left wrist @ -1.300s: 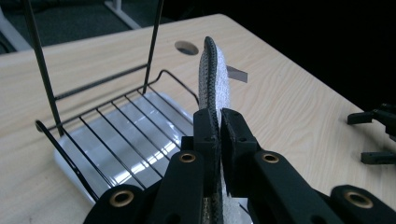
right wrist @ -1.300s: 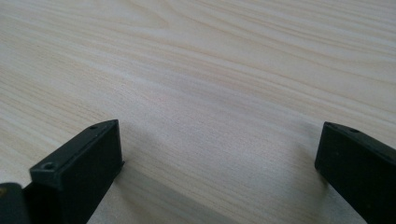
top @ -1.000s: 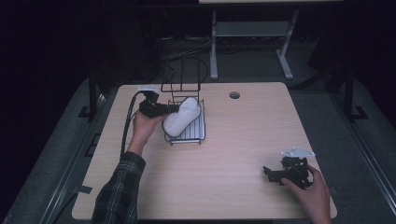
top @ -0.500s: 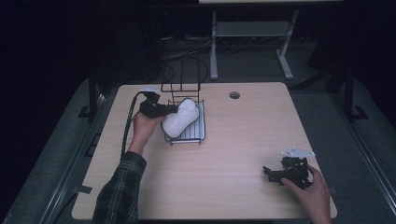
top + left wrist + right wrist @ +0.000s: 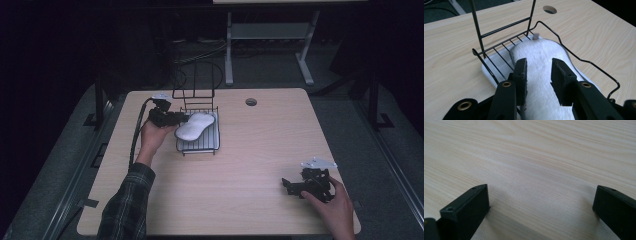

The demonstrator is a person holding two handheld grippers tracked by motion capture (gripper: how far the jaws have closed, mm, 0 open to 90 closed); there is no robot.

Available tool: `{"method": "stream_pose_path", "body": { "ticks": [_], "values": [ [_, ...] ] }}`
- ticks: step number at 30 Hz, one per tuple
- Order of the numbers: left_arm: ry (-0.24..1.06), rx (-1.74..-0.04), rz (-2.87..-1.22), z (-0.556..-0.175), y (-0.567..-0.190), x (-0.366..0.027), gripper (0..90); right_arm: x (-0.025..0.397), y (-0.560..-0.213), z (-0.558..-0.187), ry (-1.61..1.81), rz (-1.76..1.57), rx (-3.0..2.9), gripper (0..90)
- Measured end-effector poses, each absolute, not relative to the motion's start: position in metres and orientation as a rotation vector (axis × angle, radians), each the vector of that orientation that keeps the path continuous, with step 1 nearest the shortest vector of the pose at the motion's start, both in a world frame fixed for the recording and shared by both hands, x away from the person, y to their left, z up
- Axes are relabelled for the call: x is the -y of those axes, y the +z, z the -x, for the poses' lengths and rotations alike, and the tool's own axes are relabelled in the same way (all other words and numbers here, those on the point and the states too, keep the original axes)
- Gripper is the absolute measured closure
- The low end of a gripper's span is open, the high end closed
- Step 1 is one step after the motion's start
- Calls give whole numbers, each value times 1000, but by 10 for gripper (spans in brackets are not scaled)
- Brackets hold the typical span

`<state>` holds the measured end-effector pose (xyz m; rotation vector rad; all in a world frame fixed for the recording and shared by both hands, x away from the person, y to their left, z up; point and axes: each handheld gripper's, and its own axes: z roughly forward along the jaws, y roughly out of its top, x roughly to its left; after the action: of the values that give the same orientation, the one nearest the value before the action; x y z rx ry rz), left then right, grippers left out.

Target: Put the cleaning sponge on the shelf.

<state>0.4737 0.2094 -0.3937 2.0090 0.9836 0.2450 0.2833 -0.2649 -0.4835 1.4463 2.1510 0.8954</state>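
White slipper (image 5: 193, 125) lies diagonally along wire rack (image 5: 207, 145), left jaws clamping it, right apart.

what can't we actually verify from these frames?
- Whether the left hand-held gripper pinches the white fuzzy oblong insole-shaped object: in the left gripper view its jaws sit at the object's sides, but the contact is blurred.
- Near end of that object and of the black wire rack: hidden behind the jaws, cut by the bottom edge.
- White tray under the rack: mostly covered.
- Small white tab: too small to read.
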Motion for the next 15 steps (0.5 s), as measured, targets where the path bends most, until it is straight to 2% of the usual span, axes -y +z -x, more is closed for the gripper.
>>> {"method": "stream_pose_path", "body": {
  "ticks": [2,3,8,15],
  "values": [
    [247,-980,-2018,-472,-393,-210,669,265,-484,-283,896,-1446,-2151,2],
    [248,-965,-2022,-469,-392,-210,726,265,-484,-283,896,-1447,-2151,2],
    [239,-939,-2024,-462,-395,-211,890,265,-484,-283,895,-1446,-2151,2],
    [214,-909,-2072,-448,-407,-206,898,265,-484,-283,895,-1446,-2151,2]
  ]
}}
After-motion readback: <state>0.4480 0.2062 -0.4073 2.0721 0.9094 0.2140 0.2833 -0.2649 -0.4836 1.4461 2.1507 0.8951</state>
